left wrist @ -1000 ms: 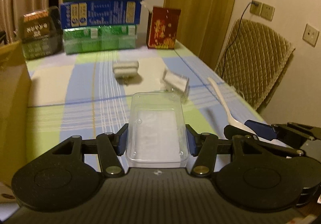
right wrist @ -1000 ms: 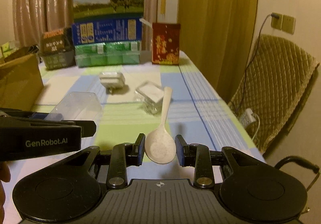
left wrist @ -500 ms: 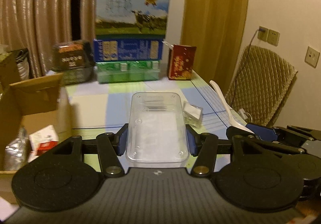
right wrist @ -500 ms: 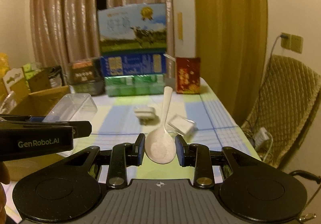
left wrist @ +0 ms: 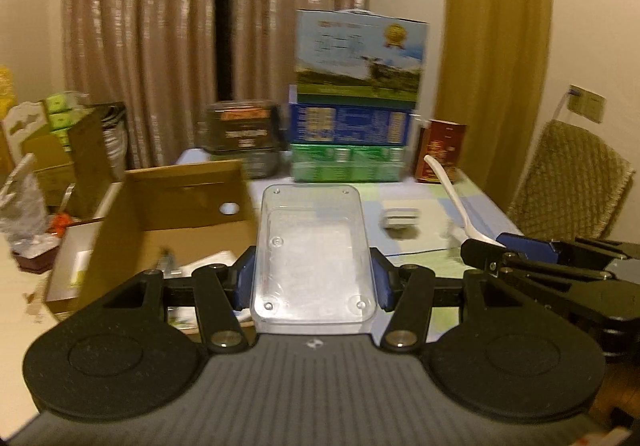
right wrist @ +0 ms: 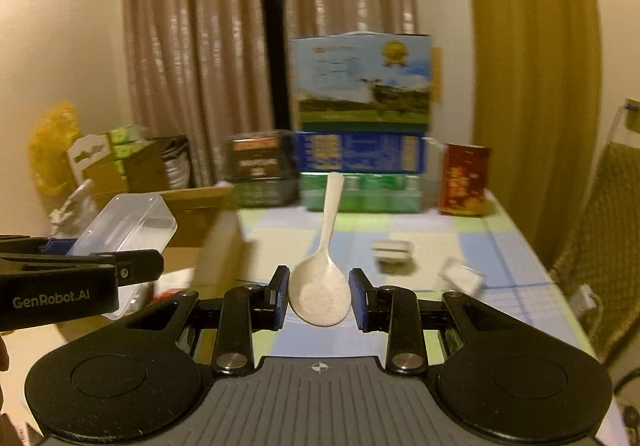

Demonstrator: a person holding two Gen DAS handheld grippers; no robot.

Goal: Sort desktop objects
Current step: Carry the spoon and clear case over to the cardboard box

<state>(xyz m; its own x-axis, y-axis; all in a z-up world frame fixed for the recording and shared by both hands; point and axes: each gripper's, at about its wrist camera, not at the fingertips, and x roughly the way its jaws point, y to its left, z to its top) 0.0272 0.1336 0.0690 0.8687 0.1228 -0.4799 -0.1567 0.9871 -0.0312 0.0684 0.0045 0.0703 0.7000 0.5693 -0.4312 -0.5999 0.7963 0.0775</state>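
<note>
A home: curtains (left wrist: 160,46), tablecloth (right wrist: 500,246), padded chair (left wrist: 572,182).

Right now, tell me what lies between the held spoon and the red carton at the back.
In the right wrist view, a small white block lies on the checked tablecloth between the spoon and the red carton.

Clear glossy plastic box (left wrist: 312,246), matt speckled spoon (right wrist: 320,286), brown cardboard carton (left wrist: 176,202)

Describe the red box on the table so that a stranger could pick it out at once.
Start at the stack of boxes at the table's far end, topped by a cow picture. The red box stands upright just right of it. It alone is red with gold print; its neighbours are green and blue.
</note>
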